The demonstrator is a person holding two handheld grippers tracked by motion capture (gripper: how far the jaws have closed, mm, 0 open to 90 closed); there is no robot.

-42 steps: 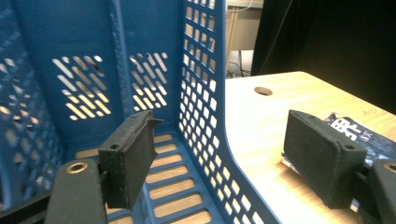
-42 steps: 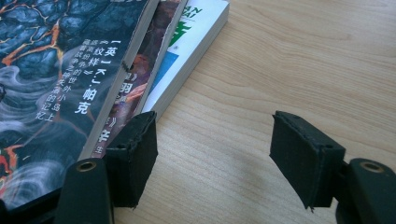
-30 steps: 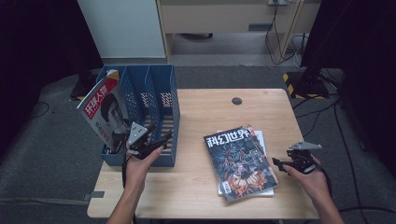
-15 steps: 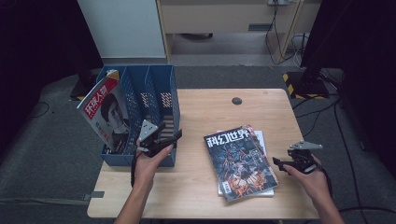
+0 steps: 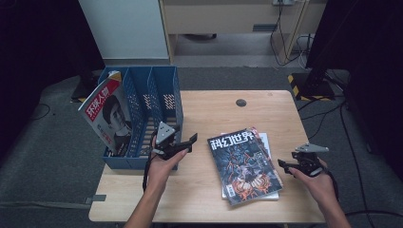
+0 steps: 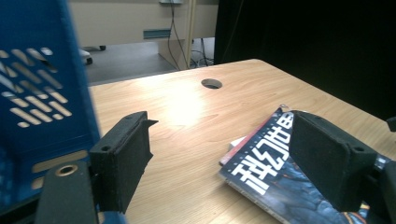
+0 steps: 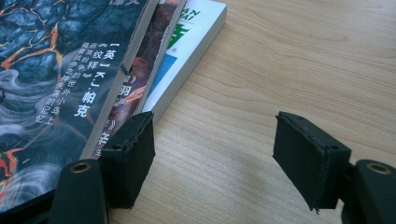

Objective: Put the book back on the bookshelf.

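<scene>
Mag stack [image 5: 247, 164] flat on table [image 5: 209, 114], toward front-right part, dark cover on top. L gripper [image 5: 183, 142] released, jaws wide, nothing between, just beside blue file rack [image 5: 142, 102] at left edge, pointing at stack. R gripper [image 5: 286, 165] also released, empty, near stack's right side by right edge. One mag [image 5: 107, 114] upright in rack's left slot.

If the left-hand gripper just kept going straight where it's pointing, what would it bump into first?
Most likely the stack of magazines. The left gripper points across the table toward it, jaws open, with bare wood between. It may be too high and pass over the top cover; depth is unclear.
</scene>
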